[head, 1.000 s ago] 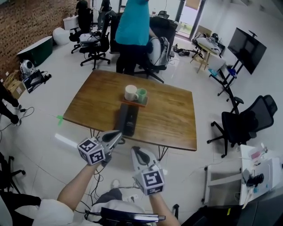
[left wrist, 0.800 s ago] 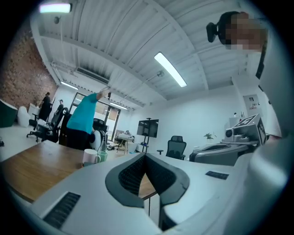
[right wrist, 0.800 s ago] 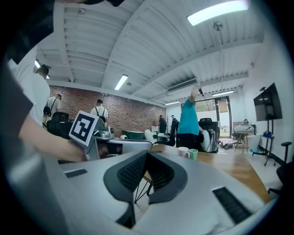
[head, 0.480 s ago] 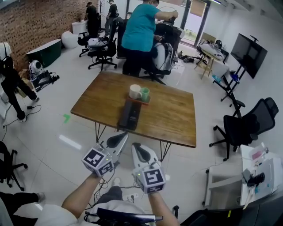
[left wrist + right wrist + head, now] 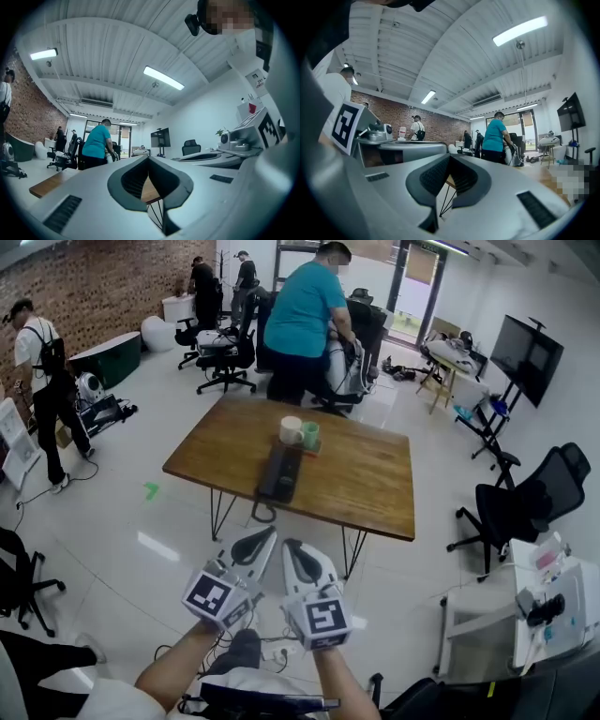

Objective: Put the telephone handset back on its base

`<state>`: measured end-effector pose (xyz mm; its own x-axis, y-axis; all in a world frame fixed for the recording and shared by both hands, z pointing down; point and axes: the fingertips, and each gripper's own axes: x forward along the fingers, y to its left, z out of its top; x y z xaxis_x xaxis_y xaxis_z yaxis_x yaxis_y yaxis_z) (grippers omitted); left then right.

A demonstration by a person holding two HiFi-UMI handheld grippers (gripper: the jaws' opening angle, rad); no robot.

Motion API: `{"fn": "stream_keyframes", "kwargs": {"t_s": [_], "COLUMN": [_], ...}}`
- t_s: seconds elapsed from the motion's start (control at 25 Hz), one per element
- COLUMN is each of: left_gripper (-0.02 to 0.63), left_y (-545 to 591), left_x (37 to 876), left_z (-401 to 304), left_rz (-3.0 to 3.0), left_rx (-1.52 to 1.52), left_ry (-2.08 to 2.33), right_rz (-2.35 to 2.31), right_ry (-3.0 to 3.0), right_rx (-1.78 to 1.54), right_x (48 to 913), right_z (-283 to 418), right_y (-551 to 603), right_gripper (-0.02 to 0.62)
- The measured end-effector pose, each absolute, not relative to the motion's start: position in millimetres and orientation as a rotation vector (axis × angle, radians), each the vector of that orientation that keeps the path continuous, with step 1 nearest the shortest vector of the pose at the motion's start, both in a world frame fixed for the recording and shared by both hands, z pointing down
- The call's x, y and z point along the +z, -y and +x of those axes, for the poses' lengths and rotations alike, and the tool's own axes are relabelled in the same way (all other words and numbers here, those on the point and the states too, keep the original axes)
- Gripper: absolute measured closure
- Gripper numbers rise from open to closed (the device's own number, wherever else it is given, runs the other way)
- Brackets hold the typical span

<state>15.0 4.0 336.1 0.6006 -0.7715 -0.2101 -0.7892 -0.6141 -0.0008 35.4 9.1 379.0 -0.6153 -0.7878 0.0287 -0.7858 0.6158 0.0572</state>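
The black telephone [image 5: 280, 471] lies on the wooden table [image 5: 366, 479], its cord [image 5: 262, 513] hanging over the near edge. It is too small to tell how the handset sits on its base. My left gripper [image 5: 263, 536] and right gripper [image 5: 292, 548] hang side by side over the floor, well short of the table, both shut and empty. In the left gripper view the left gripper [image 5: 149, 162] has its jaws together, with the table [image 5: 43, 185] beyond. The right gripper [image 5: 450, 159] looks the same in its own view.
A white mug [image 5: 292, 430] and a green cup [image 5: 310, 436] stand on a small tray behind the telephone. A person in a teal shirt [image 5: 305, 310] stands past the table. A black office chair [image 5: 518, 504] and a white cart [image 5: 525, 610] are on the right.
The table has drawn away and sits higher in the head view. Both grippers have dropped back from its near edge and come closer together, still shut.
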Motion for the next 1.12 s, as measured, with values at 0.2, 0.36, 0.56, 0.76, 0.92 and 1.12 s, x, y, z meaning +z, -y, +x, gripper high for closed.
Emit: {"fn": "stream_keyframes", "kwargs": {"t_s": [0.2,0.36,0.56,0.76,0.92,1.12], "left_gripper": [0.604,0.604,0.604,0.604,0.604,0.604], "left_y": [-38.1,-58.5,-74.1,-92.0,-94.7,-101.3], "left_x": [338.0,334.9,327.6,322.9,326.5,330.0], "left_z": [21.0,18.1,13.7,24.7,27.0,26.9], "left_rz": [-2.703,-2.670,-2.658,-2.675,-2.687,-2.712], "left_rx": [0.273,0.274,0.260,0.246,0.230,0.215], "left_ry": [-1.334,-1.377,-1.423,-1.396,-1.388,-1.397], "right_rz": [1.345,1.346,1.376,1.352,1.343,1.373], "right_ry": [2.780,2.787,2.827,2.833,2.832,2.836], "right_rx": [-0.068,-0.052,-0.034,-0.063,-0.082,0.040], "right_x": [377.6,375.3,360.6,356.7,358.1,362.6], "right_z": [38.6,39.4,39.5,42.8,43.9,43.3], "right_y": [-38.1,-58.6,-75.7,-92.2,-95.4,-100.3], "right_gripper": [0.592,0.592,0.592,0.592,0.592,0.592]}}
